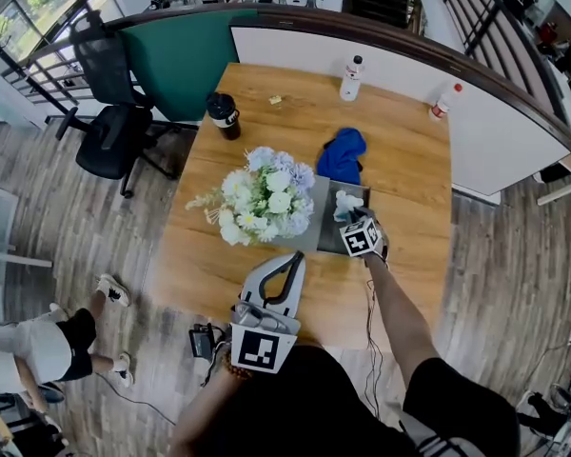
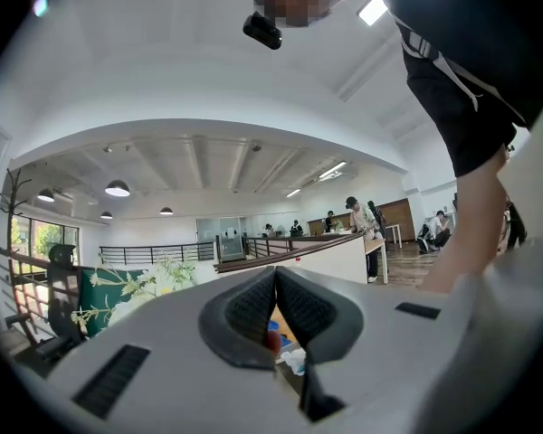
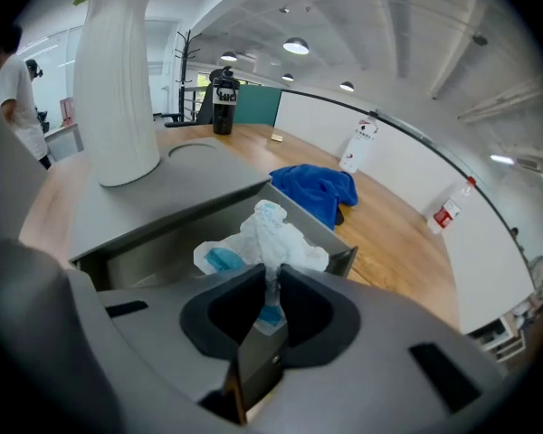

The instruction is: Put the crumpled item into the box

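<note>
Table (image 1: 411, 184), right gripper (image 3: 270, 278) over box (image 3: 136, 250), tight on crumpled item (image 3: 270, 231)

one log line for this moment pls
right hand-held gripper: shut on crumpled item | crumpled item: at box opening, unreleased | left hand-held gripper: shut, empty

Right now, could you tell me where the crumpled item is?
The item is pinched in the right gripper's jaws over the open box, right of the flowers in the head view, near the blue cloth.
</note>
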Available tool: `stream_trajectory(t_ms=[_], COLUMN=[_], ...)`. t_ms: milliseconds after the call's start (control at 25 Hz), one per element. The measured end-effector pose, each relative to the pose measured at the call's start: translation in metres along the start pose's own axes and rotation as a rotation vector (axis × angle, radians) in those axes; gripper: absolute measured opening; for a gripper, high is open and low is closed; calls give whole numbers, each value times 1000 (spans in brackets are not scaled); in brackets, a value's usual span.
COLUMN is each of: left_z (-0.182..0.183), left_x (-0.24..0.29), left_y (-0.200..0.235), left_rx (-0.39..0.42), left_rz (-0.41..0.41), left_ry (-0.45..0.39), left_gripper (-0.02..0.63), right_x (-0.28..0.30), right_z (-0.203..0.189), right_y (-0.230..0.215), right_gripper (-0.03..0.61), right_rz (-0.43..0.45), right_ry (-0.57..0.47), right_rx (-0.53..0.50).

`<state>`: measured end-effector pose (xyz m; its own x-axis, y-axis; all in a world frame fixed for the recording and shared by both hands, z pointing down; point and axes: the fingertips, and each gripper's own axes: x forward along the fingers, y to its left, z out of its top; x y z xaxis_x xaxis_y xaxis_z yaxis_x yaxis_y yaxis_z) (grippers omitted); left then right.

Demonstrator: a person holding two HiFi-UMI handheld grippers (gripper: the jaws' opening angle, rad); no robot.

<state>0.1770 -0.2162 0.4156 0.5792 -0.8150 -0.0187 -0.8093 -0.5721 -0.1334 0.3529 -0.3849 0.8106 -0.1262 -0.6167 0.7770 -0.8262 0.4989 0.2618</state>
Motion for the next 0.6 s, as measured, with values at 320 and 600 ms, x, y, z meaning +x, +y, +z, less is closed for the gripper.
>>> stream_trajectory(t_ms=[320, 600], left_z=[-2, 1], left_x=[1, 3], left_y=[-1, -5], left_rx=[4, -1], left_rz=[-2, -23], left_ry=[-7, -24], left_gripper=[23, 23], right_x=[-2, -20], right_z=[-2, 18], right_y=[1, -4], right_gripper=[83, 91], right_rz=[8, 0], right_ry=[4, -49], right_rx=[-17, -9])
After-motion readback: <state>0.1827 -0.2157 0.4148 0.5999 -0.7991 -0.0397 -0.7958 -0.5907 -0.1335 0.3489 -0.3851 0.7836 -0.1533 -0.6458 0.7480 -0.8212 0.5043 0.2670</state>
